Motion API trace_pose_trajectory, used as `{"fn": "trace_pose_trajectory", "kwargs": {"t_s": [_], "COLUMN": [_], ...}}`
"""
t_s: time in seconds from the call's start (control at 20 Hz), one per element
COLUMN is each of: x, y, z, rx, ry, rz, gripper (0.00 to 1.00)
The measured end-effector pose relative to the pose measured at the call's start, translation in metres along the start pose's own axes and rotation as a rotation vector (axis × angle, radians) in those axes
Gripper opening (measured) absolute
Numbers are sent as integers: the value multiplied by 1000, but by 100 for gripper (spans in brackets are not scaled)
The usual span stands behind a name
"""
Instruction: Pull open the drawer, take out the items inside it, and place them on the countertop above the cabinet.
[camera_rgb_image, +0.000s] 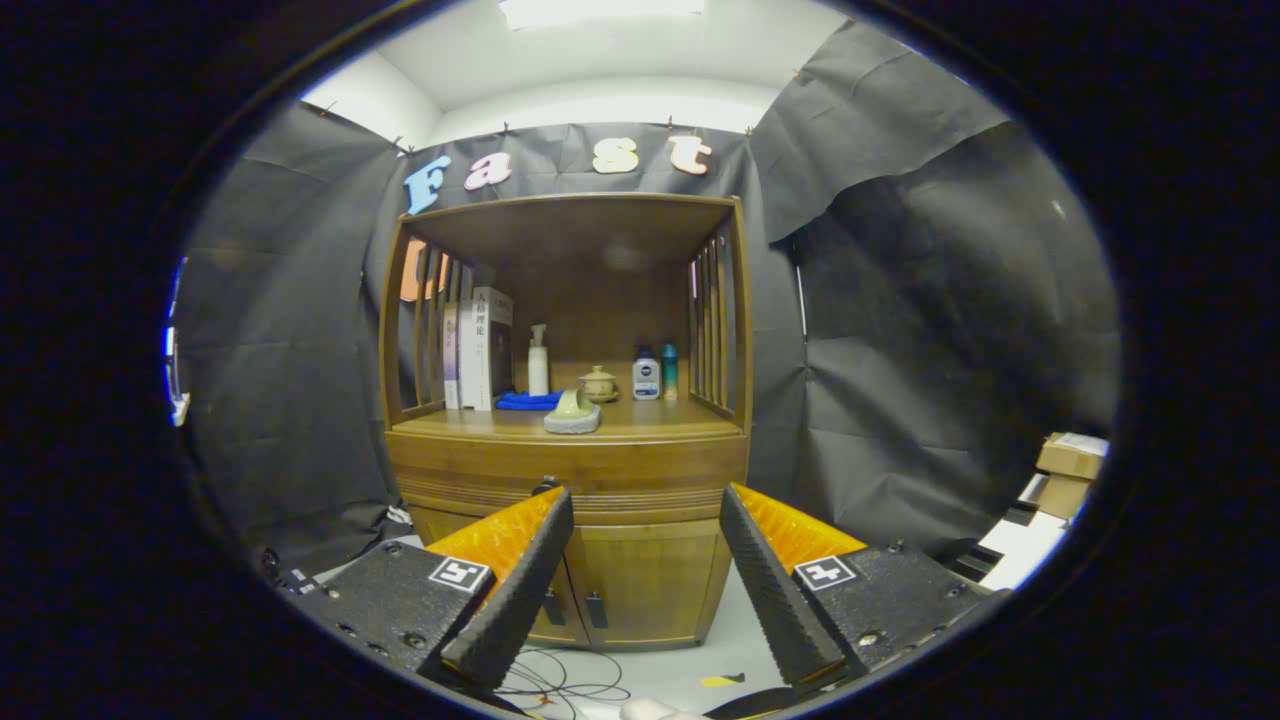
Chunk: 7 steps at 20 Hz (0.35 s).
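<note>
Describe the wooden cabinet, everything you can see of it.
The cabinet looks like brown varnished wood and stands upright on the floor against the black cloth. Its upper part is an open shelf with slatted sides and a flat top; books, bottles and a cloth rest on the countertop. Below runs a grooved drawer front, shut, then two doors with dark handles. The open gripper is short of it, touching nothing.

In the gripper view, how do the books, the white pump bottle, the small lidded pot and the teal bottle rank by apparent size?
Largest to smallest:
1. books
2. white pump bottle
3. teal bottle and small lidded pot: too alike to rank.
The tool is open, far short of the cabinet.
</note>
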<state>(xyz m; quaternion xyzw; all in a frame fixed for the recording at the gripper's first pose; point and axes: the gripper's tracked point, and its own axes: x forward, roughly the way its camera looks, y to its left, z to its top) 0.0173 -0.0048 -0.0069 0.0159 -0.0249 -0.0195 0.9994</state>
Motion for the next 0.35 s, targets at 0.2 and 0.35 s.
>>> {"fn": "trace_pose_trajectory", "kwargs": {"t_s": [0.2, 0.35], "x": [0, 1], "y": [0, -2], "z": [-1, -4], "rx": [-5, -4], "ry": [3, 10], "rz": [-2, -5], "gripper": [96, 96]}}
